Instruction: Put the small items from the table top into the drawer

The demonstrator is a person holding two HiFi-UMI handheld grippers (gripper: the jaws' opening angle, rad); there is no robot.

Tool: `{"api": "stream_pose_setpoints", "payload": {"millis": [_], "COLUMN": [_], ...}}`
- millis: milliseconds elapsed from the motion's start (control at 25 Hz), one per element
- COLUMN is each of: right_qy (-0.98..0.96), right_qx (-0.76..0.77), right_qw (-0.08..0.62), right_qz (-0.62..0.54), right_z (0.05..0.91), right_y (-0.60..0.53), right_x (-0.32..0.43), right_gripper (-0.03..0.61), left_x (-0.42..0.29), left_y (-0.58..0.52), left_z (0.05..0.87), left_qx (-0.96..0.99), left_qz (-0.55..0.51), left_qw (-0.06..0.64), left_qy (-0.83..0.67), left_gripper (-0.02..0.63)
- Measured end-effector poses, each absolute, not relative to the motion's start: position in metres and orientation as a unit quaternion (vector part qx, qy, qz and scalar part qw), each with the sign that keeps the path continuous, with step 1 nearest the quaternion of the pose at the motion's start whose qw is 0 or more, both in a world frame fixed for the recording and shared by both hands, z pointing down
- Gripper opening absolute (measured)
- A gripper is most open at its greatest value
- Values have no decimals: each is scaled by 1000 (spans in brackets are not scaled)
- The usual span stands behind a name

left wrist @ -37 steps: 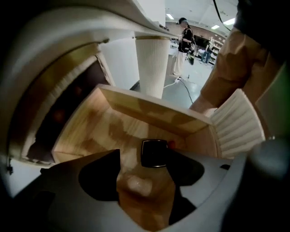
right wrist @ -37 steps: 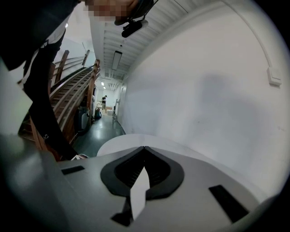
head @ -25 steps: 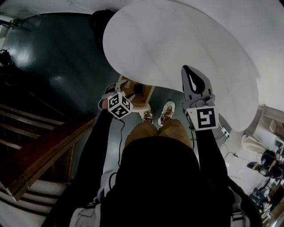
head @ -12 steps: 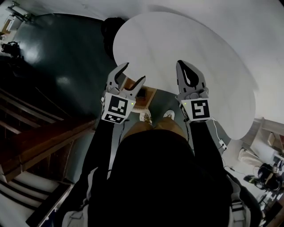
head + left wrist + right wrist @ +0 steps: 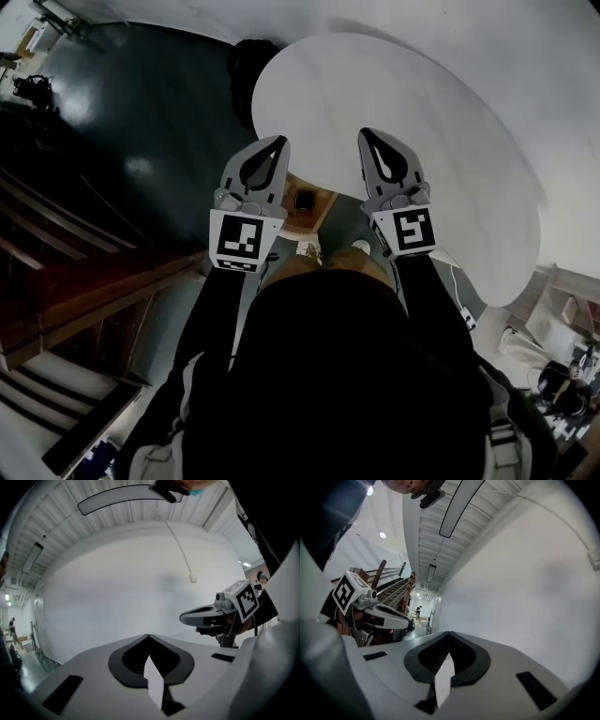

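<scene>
Nearest in the head view, two dark sleeves (image 5: 220, 309) are seen reaching forward, each ending in a marker cube (image 5: 237, 240). The left gripper (image 5: 277, 142) and right gripper (image 5: 366, 136) are held level and side by side, near each other but apart. In the left gripper view the jaws of the left gripper (image 5: 148, 637) are seen clenched tip to tip. They have just been closing, and nothing is between them. The right gripper (image 5: 449, 633) is likewise clenched, with nothing in its jaws. Each gripper is seen from the side in the other's view. Below and between the grippers, an open wooden drawer (image 5: 320, 204) is seen, with a small dark item (image 5: 305, 200) lying inside it; what the item is cannot be told. Light shoes (image 5: 361, 247) are visible just beside the drawer. Beyond the grippers the round white tabletop (image 5: 422, 103) is spread. A dark floor (image 5: 141, 112) is noted to the left, and a wooden staircase (image 5: 56, 281) at the far left. A plain white wall (image 5: 117, 597) fills both gripper views ahead.
</scene>
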State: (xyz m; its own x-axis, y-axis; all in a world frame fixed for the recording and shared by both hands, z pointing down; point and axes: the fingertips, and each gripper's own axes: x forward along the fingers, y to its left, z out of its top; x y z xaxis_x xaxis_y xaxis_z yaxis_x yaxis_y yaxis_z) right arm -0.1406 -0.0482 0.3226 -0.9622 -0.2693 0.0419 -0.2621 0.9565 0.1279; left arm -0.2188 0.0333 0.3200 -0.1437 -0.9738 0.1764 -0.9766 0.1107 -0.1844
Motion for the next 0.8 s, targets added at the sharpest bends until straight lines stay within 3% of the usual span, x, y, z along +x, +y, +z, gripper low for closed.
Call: {"api": "stream_pose_setpoints", "payload": {"millis": [800], "right_qy": [-988], "right_qx": [134], "right_qw": [47], "right_qz": [-64], "right_z": [335], "right_y": [-39], "right_x": [-137], "right_gripper": [25], "left_x": [-229], "left_y": [45], "left_z": [311], "left_qx": [637], "left_qz": [129], "left_qw": [-20], "left_qy": [-759], "left_gripper": [15]}}
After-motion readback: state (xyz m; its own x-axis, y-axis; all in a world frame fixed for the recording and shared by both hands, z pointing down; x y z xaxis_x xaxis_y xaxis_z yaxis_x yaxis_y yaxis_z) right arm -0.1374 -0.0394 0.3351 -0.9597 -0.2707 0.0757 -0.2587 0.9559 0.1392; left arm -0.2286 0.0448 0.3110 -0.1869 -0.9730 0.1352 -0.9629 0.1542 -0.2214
